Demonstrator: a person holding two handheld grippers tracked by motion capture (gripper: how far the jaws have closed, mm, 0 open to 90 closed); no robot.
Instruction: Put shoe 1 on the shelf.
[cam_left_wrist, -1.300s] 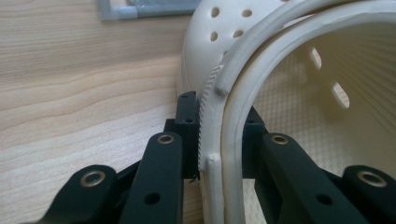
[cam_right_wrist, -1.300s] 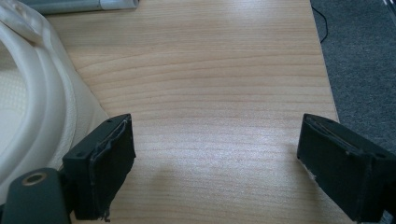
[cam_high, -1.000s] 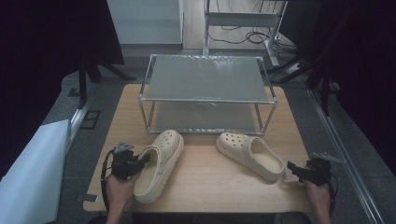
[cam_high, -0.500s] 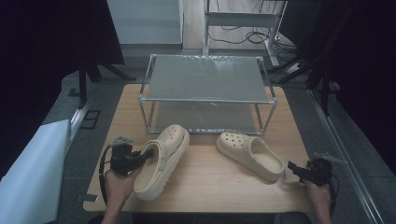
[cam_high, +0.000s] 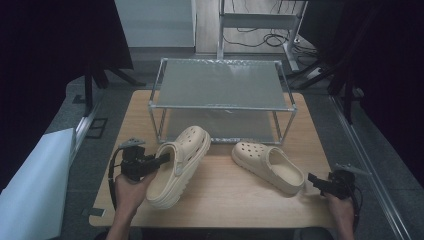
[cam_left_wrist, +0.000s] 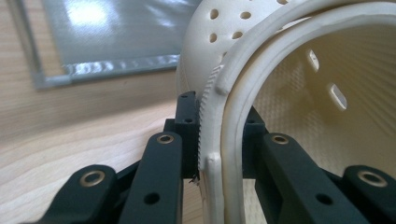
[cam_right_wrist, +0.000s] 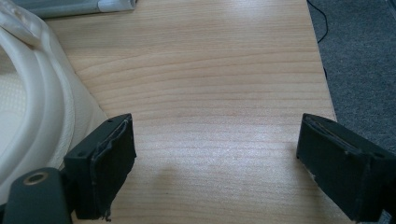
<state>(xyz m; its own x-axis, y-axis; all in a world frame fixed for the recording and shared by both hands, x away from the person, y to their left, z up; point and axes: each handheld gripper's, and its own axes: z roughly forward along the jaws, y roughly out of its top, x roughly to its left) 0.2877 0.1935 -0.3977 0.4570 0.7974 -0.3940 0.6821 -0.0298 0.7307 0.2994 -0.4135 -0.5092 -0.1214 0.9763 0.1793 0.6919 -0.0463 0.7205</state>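
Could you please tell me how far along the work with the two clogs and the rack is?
Nothing is on the rack yet. The left hand-held gripper is shut on the left clog's rim and tilts it. The right clog lies on the table, beside the open right hand-held gripper. Both clogs remain.

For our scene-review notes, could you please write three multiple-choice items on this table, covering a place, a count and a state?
1. Where does the free cream foam clog lie?
A. on the wooden table
B. on the shelf of the metal-framed rack
C. on the floor

2. How many clogs are there?
A. one
B. two
C. three

3. What is the left gripper doing?
A. hanging open
B. clamping the held clog's rim
C. gripping the rack

Key: 1 A, it rests on wood before the rack; 2 B, the high view shows a pair; 3 B, the jaws pinch the rim in the left gripper view.
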